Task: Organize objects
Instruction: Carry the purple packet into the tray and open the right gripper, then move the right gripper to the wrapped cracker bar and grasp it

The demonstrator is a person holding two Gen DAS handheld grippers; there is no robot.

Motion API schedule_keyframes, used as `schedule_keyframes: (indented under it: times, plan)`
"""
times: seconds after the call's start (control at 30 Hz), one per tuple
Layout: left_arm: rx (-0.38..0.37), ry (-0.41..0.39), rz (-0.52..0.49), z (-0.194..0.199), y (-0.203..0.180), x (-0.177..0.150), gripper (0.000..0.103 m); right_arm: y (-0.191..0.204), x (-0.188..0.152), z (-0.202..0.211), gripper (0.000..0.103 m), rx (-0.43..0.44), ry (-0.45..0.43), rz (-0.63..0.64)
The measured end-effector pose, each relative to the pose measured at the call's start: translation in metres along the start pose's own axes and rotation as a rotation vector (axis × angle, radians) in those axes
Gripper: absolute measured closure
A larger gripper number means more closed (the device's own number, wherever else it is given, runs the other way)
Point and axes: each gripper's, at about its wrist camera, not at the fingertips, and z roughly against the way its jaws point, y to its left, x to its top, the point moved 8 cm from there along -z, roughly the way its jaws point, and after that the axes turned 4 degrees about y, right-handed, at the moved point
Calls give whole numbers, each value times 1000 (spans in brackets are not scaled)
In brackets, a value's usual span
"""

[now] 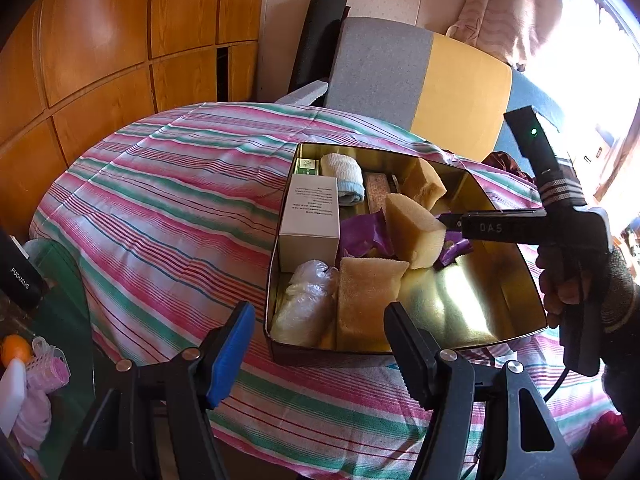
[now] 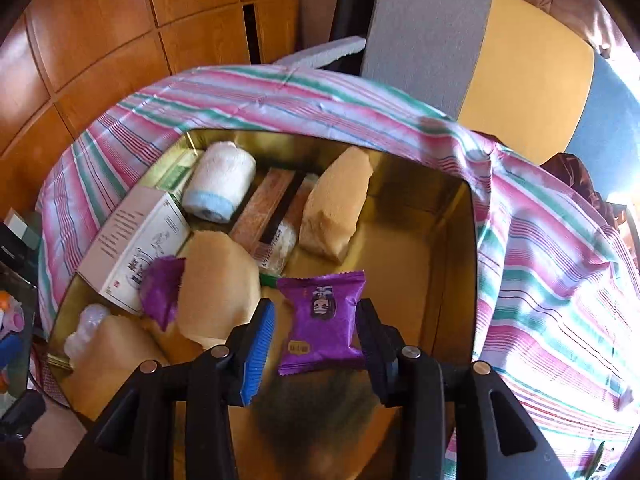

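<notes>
A gold tin box (image 1: 516, 272) sits on the striped tablecloth; it also shows in the right wrist view (image 2: 468, 264). It holds yellow sponges (image 1: 368, 300), a white carton (image 1: 310, 216), a rolled white towel (image 2: 220, 180), a plastic bag (image 1: 304, 300) and purple snack packets. My right gripper (image 2: 316, 332) is open inside the box, its fingers either side of a purple packet (image 2: 322, 320) lying on the box floor. In the left wrist view it (image 1: 444, 220) reaches in from the right, next to a sponge. My left gripper (image 1: 320, 344) is open and empty above the box's near edge.
The striped cloth (image 1: 168, 208) covers a round table. A grey, yellow and blue chair (image 1: 420, 76) stands behind it, with wooden cabinets (image 1: 100, 40) to the left. A glass side table (image 1: 44, 320) at the left carries a black box, an orange and pink items.
</notes>
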Motion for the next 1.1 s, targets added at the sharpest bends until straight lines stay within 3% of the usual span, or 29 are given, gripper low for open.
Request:
schedule_keyframes:
  times: [0.17,0.5,0.83,1.1]
  plan:
    - [0,-12,-16,6,-6,0,35,-5,0,18,61,26,-43,-41]
    - [-19,-30,-64,16,-26,2,35,-53,-42,63,60,19,-72,-155]
    - [-56,-40,-161,21,-68,7,35,-170,-112,103,59,-83,-73,-377]
    - [-102,-39,-269,17,-119,10,35,-282,-181,143,57,-176,-102,-651]
